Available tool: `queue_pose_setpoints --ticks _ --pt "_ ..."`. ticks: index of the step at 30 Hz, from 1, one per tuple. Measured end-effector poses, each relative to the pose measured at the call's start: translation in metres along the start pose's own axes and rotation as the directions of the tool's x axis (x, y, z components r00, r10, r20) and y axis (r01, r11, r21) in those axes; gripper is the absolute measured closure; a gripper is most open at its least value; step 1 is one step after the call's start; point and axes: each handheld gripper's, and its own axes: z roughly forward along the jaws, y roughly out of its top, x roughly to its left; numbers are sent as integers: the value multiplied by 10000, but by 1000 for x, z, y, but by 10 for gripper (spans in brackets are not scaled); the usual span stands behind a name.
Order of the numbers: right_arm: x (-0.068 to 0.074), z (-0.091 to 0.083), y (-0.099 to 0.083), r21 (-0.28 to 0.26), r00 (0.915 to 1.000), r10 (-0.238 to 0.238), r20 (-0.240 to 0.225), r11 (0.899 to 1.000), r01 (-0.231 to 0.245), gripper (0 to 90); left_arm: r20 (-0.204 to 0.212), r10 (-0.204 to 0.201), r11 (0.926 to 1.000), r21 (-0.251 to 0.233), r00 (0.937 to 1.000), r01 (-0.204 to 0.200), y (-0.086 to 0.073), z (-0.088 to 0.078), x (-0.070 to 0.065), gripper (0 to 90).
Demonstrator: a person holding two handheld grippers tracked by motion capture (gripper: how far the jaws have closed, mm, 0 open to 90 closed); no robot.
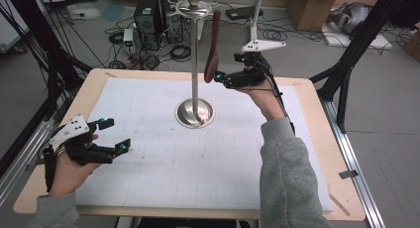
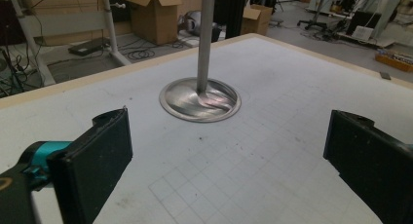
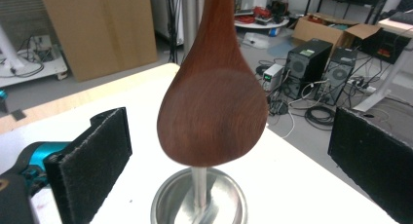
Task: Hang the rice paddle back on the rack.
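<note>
White gridded mat (image 1: 198,153) over wooden table (image 1: 94,84); cables and computer towers (image 1: 148,15) on far floor; both grippers' jaws apart, clamping nothing

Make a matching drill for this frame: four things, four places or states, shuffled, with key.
Things:
1. wooden spoon
2. stand base
3. left gripper
4. right gripper

Places or states:
A. jaws open, low over the white mat at its left edge, nothing between them
B. hangs bowl-down from the top ring of the metal stand
C. round shiny dish resting on the mat, pole rising from it
D. raised beside the pole, jaws open either side of the spoon's bowl, pads not touching it

Pairs: 1-B, 2-C, 3-A, 4-D
</note>
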Motion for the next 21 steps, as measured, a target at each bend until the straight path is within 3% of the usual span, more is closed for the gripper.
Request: queue_pose_setpoints --ticks 10,14,21 --pt "5 -8 -11 191 9992 -169 -352 9997 175 9 119 -17 10000 -37 9999 17 3 6 1 42" --pt "2 -13 -18 8 9996 -236 -166 9997 236 15 231 -118 9999 -86 9997 120 5 6 3 42" --pt "-7 -23 -31 -182 9994 80 -343 9998 -86 18 281 -215 9993 -295 9994 223 8 3 4 42"
